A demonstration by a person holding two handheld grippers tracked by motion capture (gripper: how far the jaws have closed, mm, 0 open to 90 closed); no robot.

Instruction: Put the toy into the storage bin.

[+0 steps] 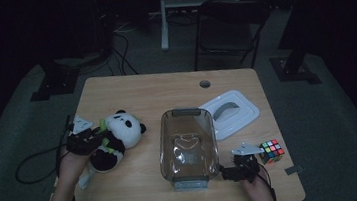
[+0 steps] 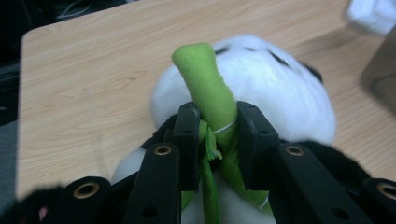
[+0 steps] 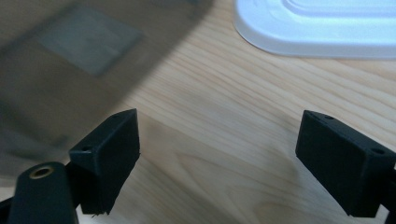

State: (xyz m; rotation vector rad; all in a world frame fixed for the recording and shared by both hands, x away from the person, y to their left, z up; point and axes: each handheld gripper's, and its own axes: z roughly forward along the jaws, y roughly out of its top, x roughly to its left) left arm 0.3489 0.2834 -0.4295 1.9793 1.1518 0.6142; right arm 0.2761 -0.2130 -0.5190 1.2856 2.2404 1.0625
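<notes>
Left gripper [image 2: 212, 135] is clamping the green bamboo stalk [image 2: 205, 88] of the panda plush [image 1: 115, 140], lying at the table's [image 1: 130, 90] left side; right gripper [image 3: 217, 163] is resting wide open beside the glass dish [image 1: 188, 147].

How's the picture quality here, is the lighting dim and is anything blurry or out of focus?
High view: dim overall, the room behind the table nearly black, a pale reflection on the clear container. Left gripper view: brighter; the bamboo between the jaws is fairly sharp, the panda slightly soft, far corners blurred. Right gripper view: the container close by is badly blurred, the white lid soft, wood grain sharp.
</notes>
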